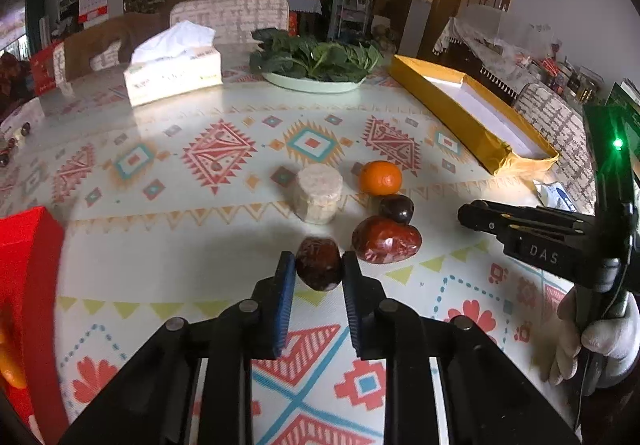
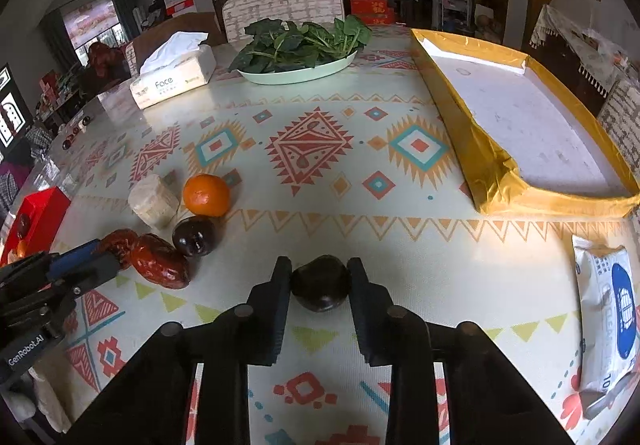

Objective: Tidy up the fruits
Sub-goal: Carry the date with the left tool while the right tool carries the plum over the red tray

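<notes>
Left tool (image 1: 319, 265) was clenched on a red date (image 1: 319, 264); right tool (image 2: 320, 281) was clenched on a dark plum (image 2: 319, 282). Yellow tray (image 2: 490, 165) was seen upper right of the right tool, nearer that hand.

"Face" on the tissue box (image 2: 173, 79), "DAS" on the right tongs (image 1: 476, 213), "GenRobot.AI" on the left tongs (image 2: 86, 263).
</notes>
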`<state>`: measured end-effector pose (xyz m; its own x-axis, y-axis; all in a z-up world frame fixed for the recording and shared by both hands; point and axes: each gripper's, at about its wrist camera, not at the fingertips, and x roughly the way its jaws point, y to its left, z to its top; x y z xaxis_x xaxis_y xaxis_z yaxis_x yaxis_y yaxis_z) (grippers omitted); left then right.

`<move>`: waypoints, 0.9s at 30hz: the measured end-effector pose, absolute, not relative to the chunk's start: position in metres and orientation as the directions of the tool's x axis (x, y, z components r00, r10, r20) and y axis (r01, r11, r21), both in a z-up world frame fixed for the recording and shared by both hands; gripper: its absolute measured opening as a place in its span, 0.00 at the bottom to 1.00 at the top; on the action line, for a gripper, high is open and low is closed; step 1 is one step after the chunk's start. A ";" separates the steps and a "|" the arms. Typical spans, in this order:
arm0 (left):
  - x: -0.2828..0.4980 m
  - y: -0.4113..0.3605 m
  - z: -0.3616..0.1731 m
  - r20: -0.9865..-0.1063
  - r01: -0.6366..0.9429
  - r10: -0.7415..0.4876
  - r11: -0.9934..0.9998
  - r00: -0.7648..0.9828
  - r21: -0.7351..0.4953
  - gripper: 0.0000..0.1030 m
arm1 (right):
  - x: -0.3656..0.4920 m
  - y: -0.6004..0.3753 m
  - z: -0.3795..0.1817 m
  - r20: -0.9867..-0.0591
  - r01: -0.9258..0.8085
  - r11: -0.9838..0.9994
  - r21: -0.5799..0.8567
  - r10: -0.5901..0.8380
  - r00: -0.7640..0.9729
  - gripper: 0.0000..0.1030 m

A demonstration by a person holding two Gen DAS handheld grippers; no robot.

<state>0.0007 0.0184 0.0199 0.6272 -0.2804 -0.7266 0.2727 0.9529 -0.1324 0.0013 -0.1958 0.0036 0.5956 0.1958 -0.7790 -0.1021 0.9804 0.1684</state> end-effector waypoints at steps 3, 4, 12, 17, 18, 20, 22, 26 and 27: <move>-0.008 0.024 0.026 -0.713 0.265 -0.275 0.956 0.645 -0.128 0.22 | -0.003 -0.201 0.004 -0.774 -0.092 0.975 0.204 0.218 0.594 0.29; -0.011 0.027 0.027 -0.709 0.263 -0.275 0.956 0.650 -0.129 0.22 | -0.005 -0.202 0.004 -0.772 -0.091 0.973 0.213 0.225 0.594 0.29; -0.036 0.050 0.034 -0.685 0.226 -0.285 0.958 0.671 -0.177 0.22 | -0.027 -0.201 0.013 -0.752 -0.116 0.955 0.272 0.287 0.593 0.29; -0.057 0.070 0.044 -0.656 0.197 -0.281 0.960 0.700 -0.201 0.22 | -0.039 -0.190 0.022 -0.727 -0.156 0.928 0.338 0.363 0.583 0.29; -0.062 0.075 0.048 -0.648 0.190 -0.276 0.961 0.710 -0.201 0.22 | -0.041 -0.187 0.023 -0.723 -0.164 0.923 0.348 0.376 0.580 0.29; -0.071 0.086 0.054 -0.630 0.174 -0.265 0.963 0.730 -0.204 0.22 | -0.045 -0.180 0.027 -0.716 -0.180 0.915 0.361 0.396 0.576 0.29; -0.079 0.100 0.060 -0.613 0.152 -0.256 0.964 0.748 -0.217 0.22 | -0.049 -0.170 0.032 -0.704 -0.204 0.903 0.379 0.424 0.569 0.29; -0.092 0.128 0.069 -0.585 0.109 -0.237 0.963 0.775 -0.246 0.22 | -0.053 -0.149 0.041 -0.689 -0.244 0.882 0.404 0.469 0.553 0.29; -0.096 0.137 0.071 -0.579 0.096 -0.231 0.962 0.782 -0.255 0.22 | -0.054 -0.144 0.043 -0.686 -0.254 0.878 0.406 0.477 0.549 0.29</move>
<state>-0.0958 0.1370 0.0710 0.7817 -0.2315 -0.5791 0.0960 0.9622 -0.2550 -0.0540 -0.1436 0.0431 0.5494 0.4766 -0.6863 -0.2537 0.8777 0.4064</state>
